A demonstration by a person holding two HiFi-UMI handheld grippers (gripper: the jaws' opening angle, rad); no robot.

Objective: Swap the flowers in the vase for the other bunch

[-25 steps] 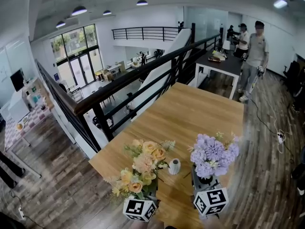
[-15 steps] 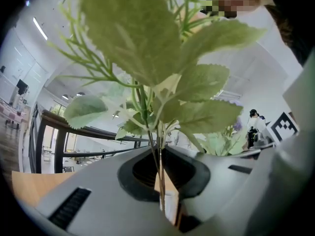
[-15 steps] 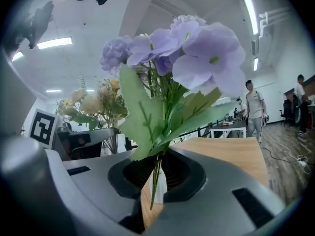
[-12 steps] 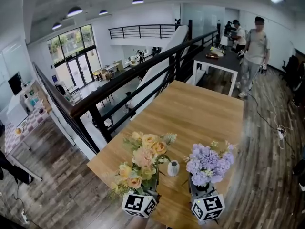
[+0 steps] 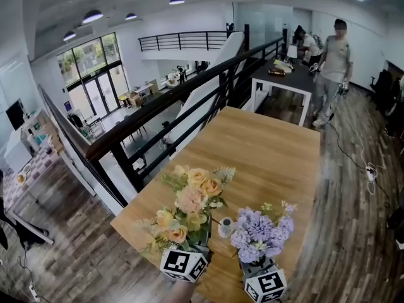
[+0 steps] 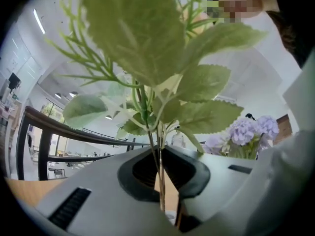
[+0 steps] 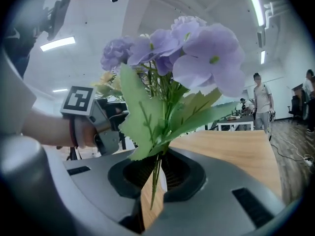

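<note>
In the head view a peach and yellow bunch (image 5: pixel 189 204) stands upright over the table's near left corner, above my left gripper's marker cube (image 5: pixel 184 265). My left gripper (image 6: pixel 161 191) is shut on its thin green stems (image 6: pixel 158 156). A purple hydrangea bunch (image 5: pixel 257 231) rises to the right, above the right marker cube (image 5: pixel 265 284). My right gripper (image 7: pixel 153 193) is shut on that bunch's stems (image 7: pixel 156 173), its purple heads (image 7: pixel 192 53) high above. A small white vase (image 5: pixel 225 227) stands on the table between the two bunches, its mouth without flowers.
The wooden table (image 5: pixel 271 150) stretches away from me. A black railing (image 5: pixel 158 118) runs along its left side, with a drop to a lower floor beyond. A person (image 5: pixel 331 62) stands by a dark table (image 5: pixel 287 81) at the back right. Cables (image 5: pixel 369 169) lie on the floor.
The purple bunch has come down and to the left, closer to the white vase. The peach and yellow bunch has risen a little beside it.
</note>
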